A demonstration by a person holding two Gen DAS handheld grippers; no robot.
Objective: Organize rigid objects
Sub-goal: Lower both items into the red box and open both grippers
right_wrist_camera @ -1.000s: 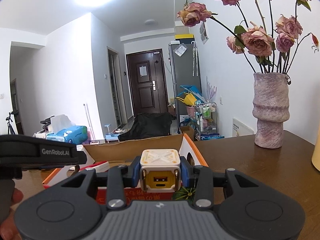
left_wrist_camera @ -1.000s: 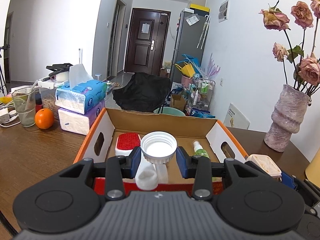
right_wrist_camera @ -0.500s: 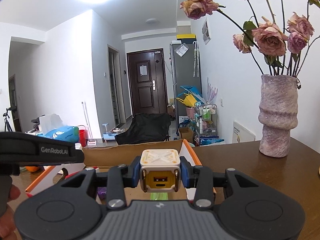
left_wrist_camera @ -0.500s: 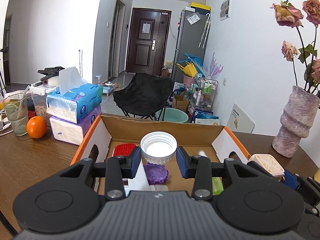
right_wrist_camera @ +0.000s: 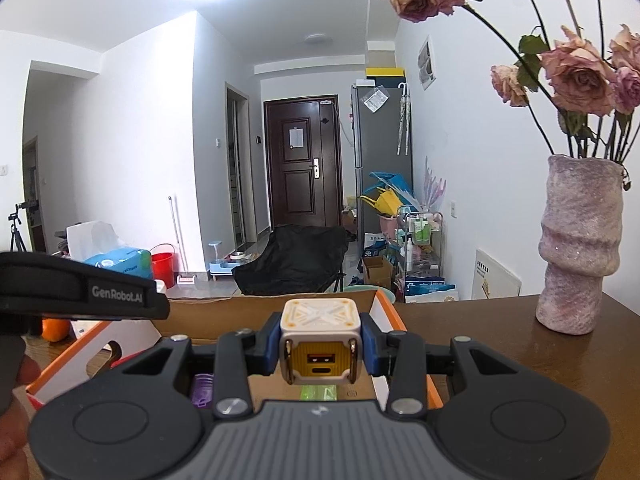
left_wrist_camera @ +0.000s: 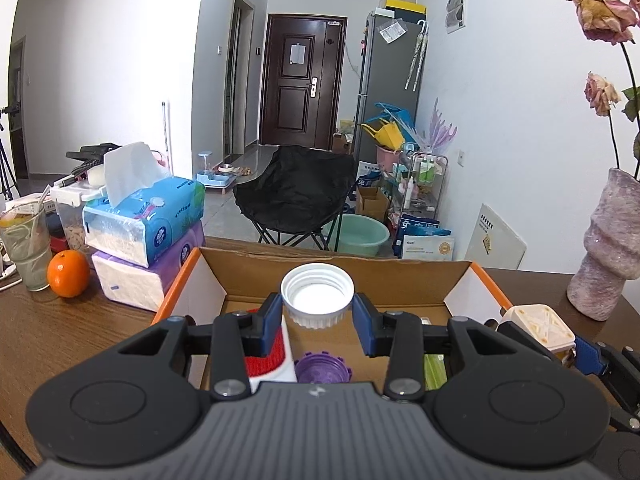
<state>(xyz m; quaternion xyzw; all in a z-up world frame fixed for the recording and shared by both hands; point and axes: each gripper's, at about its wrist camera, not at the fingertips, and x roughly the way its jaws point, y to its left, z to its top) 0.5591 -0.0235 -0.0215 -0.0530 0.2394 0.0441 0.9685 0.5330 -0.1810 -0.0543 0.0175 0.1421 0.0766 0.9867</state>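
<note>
Left claw (left_wrist_camera: 317,322) clamps a white cap (left_wrist_camera: 317,294), hollow facing up; only that view shows the orange (left_wrist_camera: 68,273). Right claw (right_wrist_camera: 321,354) clamps a charger cube (right_wrist_camera: 320,340), ports facing the camera.

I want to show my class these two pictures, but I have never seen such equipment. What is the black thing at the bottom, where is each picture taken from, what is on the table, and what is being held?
There is no robot here. A person holds a two-finger tool in each hand, and a wide-angle camera on each tool looks forward along its fingers. The black shape at the bottom is the tool itself.

One picture comes from the left tool, which is closed on a white screw cap. The other comes from the right tool, which grips a small cream and yellow cube with sockets on its front.

Both are held over an open cardboard box on a brown wooden table. In the box lie a purple cap, something red and white, and something green. Beside the box are stacked tissue packs, an orange, a drinking glass and a vase of dried roses.
</note>
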